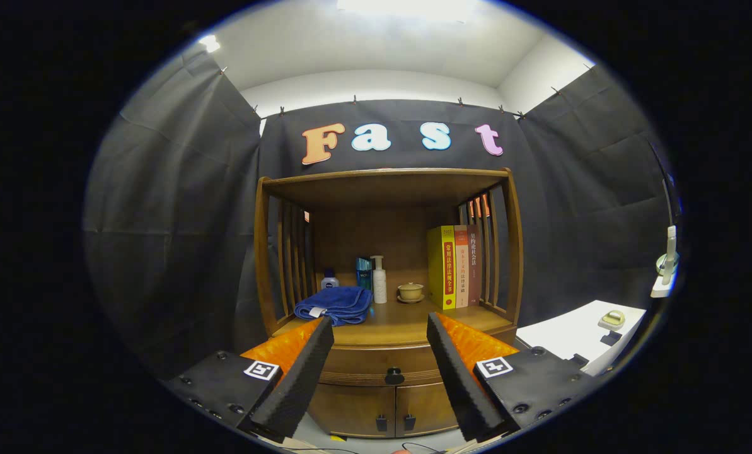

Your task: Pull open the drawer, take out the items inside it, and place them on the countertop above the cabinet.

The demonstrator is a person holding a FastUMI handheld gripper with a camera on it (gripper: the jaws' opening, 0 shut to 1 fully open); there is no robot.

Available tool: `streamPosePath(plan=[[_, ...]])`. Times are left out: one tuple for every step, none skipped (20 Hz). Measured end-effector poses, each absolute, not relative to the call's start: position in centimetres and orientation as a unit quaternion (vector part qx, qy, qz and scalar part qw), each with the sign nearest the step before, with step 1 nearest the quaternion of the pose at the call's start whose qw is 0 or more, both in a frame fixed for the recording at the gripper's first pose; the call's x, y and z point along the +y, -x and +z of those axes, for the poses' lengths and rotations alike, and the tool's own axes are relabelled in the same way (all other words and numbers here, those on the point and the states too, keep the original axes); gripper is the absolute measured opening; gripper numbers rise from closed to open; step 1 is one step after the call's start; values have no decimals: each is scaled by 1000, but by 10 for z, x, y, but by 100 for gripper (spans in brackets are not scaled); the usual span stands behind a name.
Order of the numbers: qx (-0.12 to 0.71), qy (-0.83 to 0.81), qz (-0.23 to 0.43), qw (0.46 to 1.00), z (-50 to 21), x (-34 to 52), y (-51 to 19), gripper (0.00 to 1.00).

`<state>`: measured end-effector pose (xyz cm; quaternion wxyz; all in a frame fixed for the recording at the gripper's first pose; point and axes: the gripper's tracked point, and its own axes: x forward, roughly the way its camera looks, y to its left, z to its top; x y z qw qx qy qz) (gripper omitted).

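Note:
A wooden cabinet (514, 252) stands ahead against the booth wall. Its drawer (376, 362) is closed, with a dark round knob (394, 376) at its middle. My gripper (381, 328) is open, its two fingers spread wide with nothing between them. The knob sits a little beyond and below the fingertips, roughly centred between the fingers. The countertop (407, 318) above the drawer carries a folded blue towel (335, 304), three small bottles (379, 279), a small yellowish cup (410, 291) on a saucer and upright books (454, 266). The drawer's contents are hidden.
Two small cabinet doors (382, 410) with dark handles sit under the drawer. A white table (571, 337) with a small object on it stands to the right of the cabinet. A white device (669, 261) hangs at the far right.

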<state>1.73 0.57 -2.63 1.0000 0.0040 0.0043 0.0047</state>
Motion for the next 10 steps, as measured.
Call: streamPosePath(plan=[[3,-7,11,1000,-29,8,-22,98],[0,-8,19,1000,-33,10,-28,98],[0,-5,26,1000,-39,11,-37,98],[0,-4,28,1000,-48,10,-47,98],[-1,-4,26,1000,-59,6,-55,98],[-1,-2,22,1000,-71,-1,-65,98],[0,2,15,1000,-85,-10,-78,98],[5,7,9,1000,-100,-17,-88,98],[11,11,7,1000,-117,-20,-99,98],[19,12,7,1000,-136,-22,-107,98]])
